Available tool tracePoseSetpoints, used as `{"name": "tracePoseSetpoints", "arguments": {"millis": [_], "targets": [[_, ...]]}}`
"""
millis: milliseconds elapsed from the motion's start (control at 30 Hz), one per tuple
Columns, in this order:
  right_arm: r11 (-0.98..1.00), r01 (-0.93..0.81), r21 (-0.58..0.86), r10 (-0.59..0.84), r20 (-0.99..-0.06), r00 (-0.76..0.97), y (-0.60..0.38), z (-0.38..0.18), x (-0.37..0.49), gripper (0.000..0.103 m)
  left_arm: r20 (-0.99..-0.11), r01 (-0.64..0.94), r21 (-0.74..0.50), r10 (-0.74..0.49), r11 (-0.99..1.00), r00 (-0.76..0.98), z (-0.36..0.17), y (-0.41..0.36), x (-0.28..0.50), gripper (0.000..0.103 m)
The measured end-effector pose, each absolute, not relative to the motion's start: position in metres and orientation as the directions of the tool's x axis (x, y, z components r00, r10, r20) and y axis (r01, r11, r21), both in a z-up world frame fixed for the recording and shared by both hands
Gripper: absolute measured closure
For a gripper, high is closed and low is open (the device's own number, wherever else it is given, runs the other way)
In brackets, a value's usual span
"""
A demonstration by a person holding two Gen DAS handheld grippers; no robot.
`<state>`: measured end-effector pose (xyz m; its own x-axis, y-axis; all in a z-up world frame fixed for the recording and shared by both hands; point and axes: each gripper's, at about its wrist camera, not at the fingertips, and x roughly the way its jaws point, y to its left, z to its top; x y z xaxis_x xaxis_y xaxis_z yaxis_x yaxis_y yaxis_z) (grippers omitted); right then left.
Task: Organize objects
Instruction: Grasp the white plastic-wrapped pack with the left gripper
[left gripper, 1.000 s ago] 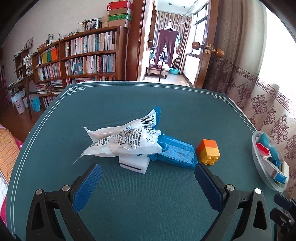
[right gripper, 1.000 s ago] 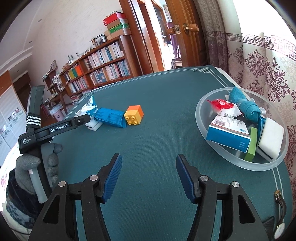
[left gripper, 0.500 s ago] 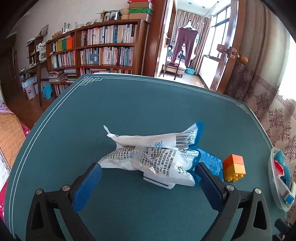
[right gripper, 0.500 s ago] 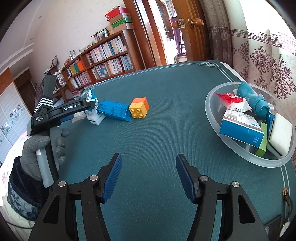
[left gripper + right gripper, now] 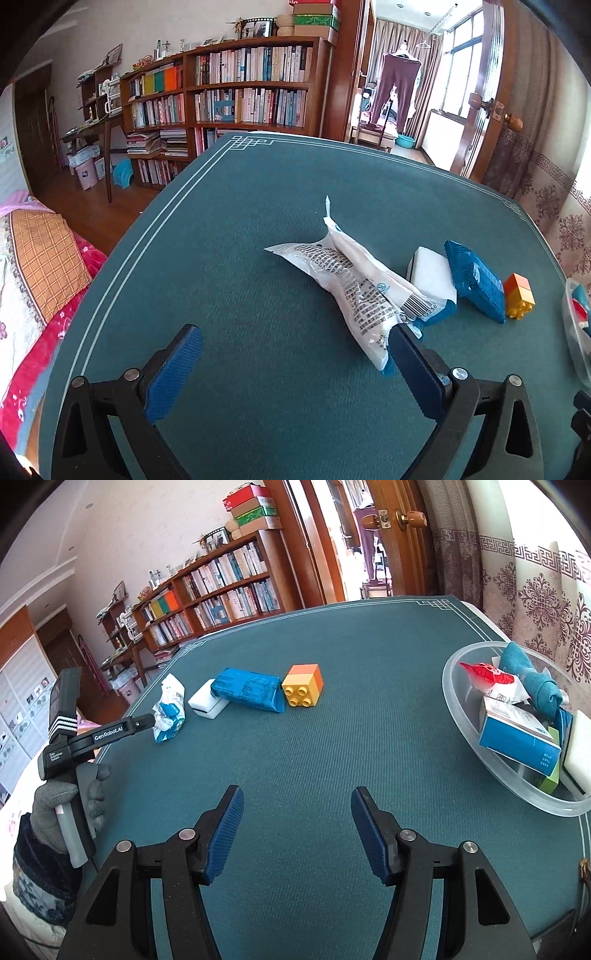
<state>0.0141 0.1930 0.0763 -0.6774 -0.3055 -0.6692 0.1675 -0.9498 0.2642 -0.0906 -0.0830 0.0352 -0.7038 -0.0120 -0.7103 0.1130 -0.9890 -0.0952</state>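
Note:
A white printed plastic packet (image 5: 354, 284) lies on the green table, its near end right by my left gripper's right finger (image 5: 413, 373). My left gripper (image 5: 291, 354) is open and empty. Beside the packet lie a white block (image 5: 430, 277), a blue wrapped pack (image 5: 474, 280) and an orange-yellow toy brick (image 5: 519, 295). In the right wrist view the packet (image 5: 170, 709), white block (image 5: 205, 701), blue pack (image 5: 249, 688) and brick (image 5: 303, 689) sit in a row. My right gripper (image 5: 297, 827) is open and empty, well short of them.
A clear bowl (image 5: 480, 753) holding several items stands at the table's right edge; it also shows in the left wrist view (image 5: 570, 332). The left gripper's body and gloved hand (image 5: 70, 775) are at the table's left edge. Bookshelves (image 5: 236, 92) and a door stand beyond.
My left gripper has swung left around the packet, which now lies to its right, by the right finger. My right gripper has barely moved.

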Motion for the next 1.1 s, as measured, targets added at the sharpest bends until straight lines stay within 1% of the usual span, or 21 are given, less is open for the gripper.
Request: {"name": "tracePoseSetpoints", "arguments": {"millis": [167,333,567,733,833,900,933,1000,1033,1067,1100], "targets": [[-0.947,0.188,0.261,-0.318,-0.676,-0.665,0.178,0.075,0.011,0.041,-0.693,0.136,-0.175,0.023,-0.975,-0.721,0.044,-0.081,-0.100,0.001],[-0.949,0.192,0.250,-0.314,-0.679,-0.664,0.175,0.075,0.011,0.041,-0.687,0.183,-0.218,0.017,-0.959,-0.726,0.051,-0.076,-0.113,0.001],[-0.949,0.191,0.251,-0.314,-0.691,-0.651,0.173,0.070,0.008,0.041,-0.727,0.214,-0.200,-0.001,-0.956,-0.686,0.037,-0.060,-0.134,0.001],[-0.950,0.190,0.249,-0.312,-0.700,-0.642,0.172,0.066,0.005,0.041,-0.734,0.200,-0.133,-0.039,-0.971,-0.678,0.029,-0.050,-0.135,0.001],[-0.951,0.187,0.246,-0.308,-0.707,-0.637,0.171,0.064,0.002,0.041,-0.735,0.195,-0.117,-0.047,-0.974,-0.677,0.025,-0.050,-0.134,0.002],[-0.952,0.190,0.242,-0.307,-0.711,-0.633,0.168,0.063,0.001,0.041,-0.742,0.186,-0.124,-0.034,-0.975,-0.670,0.023,-0.053,-0.135,0.011],[-0.952,0.193,0.239,-0.307,-0.712,-0.631,0.167,0.063,0.000,0.041,-0.748,0.181,-0.128,-0.025,-0.975,-0.664,0.021,-0.054,-0.136,0.014],[-0.952,0.199,0.232,-0.305,-0.717,-0.627,0.163,0.062,-0.003,0.041,-0.763,0.177,-0.133,-0.013,-0.975,-0.647,0.016,-0.057,-0.138,0.026],[-0.952,0.201,0.233,-0.308,-0.719,-0.624,0.162,0.062,-0.005,0.041,-0.759,0.175,-0.128,-0.018,-0.976,-0.651,0.015,-0.058,-0.137,0.026],[-0.951,0.202,0.235,-0.310,-0.720,-0.620,0.162,0.062,-0.008,0.041,-0.755,0.168,-0.120,-0.020,-0.978,-0.656,0.016,-0.057,-0.136,0.032],[-0.951,0.200,0.237,-0.310,-0.722,-0.619,0.161,0.063,-0.011,0.041,-0.756,0.159,-0.124,-0.011,-0.979,-0.655,0.016,-0.057,-0.135,0.041]]}}
